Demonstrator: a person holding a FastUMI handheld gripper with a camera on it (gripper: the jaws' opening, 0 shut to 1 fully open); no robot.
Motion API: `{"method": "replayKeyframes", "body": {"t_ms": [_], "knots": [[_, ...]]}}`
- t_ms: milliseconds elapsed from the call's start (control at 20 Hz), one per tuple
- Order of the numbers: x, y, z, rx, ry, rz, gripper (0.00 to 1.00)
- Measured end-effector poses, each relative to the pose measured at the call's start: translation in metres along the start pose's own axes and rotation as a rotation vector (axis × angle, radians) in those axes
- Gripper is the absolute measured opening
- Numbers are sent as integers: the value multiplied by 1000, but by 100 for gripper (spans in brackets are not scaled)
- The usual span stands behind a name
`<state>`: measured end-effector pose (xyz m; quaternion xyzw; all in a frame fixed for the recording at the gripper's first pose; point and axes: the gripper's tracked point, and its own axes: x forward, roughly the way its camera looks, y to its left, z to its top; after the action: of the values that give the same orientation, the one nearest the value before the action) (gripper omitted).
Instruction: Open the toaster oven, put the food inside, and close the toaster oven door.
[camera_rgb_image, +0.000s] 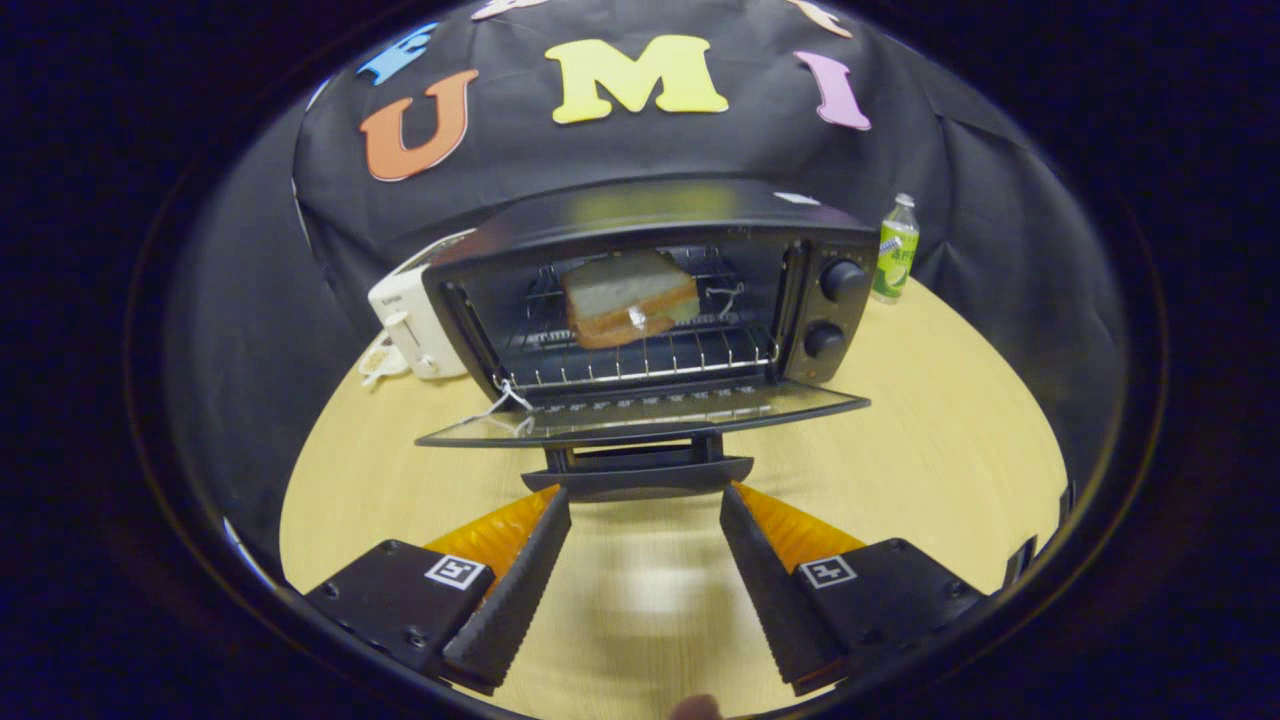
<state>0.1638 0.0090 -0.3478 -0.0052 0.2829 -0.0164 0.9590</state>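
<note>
The oven stands on the tabletop straight ahead of the gripper, with its door folded down flat toward the fingers. The door's handle lies just ahead of the fingertips, spanning the gap between them; whether either tip touches it cannot be told. The fingers are spread wide apart and hold nothing, with bare tabletop between them.

Inside the oven, the food, a sandwich-like slice, rests tilted on the wire rack, well beyond the fingers and past the lowered door. A thin string hangs from the rack's left front corner down onto the door. Two knobs sit one above the other on the oven's right panel.

Left of the oven, touching or just beside its wall, is a white toaster. Right of the oven and a little behind it stands a bottle with a green label, upright near the tabletop's far edge.
</note>
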Motion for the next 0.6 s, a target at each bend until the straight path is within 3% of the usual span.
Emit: {"method": "replayKeyframes", "body": {"t_ms": [300, 600], "knots": [[-23, 7, 68, -27, -132, -1, 99], [-73, 0, 94, -76, -216, 5, 99]]}}
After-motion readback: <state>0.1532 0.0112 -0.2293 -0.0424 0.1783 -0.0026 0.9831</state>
